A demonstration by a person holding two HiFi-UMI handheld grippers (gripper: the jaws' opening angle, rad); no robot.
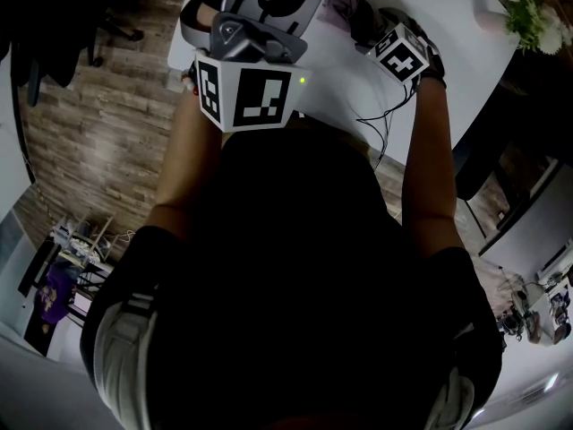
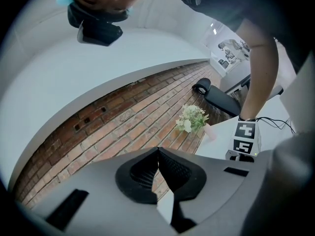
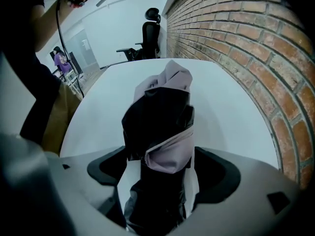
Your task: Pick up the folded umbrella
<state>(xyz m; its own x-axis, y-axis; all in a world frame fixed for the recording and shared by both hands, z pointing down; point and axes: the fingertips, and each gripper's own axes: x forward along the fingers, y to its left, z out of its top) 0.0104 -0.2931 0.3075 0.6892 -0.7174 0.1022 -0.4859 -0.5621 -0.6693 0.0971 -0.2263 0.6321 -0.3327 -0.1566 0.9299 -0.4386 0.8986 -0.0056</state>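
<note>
On the white table (image 3: 231, 107), beside the brick wall (image 3: 246, 43): the folded umbrella (image 3: 157, 122) lies flat. It is black fabric with a pale lilac band across its middle and a lilac tip at the far end.

Right claw (image 3: 160, 154): angled steeply down over the umbrella, jaws wide, one on each side of the bundle. Thin strips of bare table show between pads and fabric, so there is no grip.

Left claw (image 2: 158, 154): held off the table and roughly level, facing the brick wall. Jaws are closed tip to tip with nothing between them.

A small bunch of pale flowers (image 2: 192, 118) stands at the table's far end. An office chair (image 3: 150, 33) is beyond the table.
</note>
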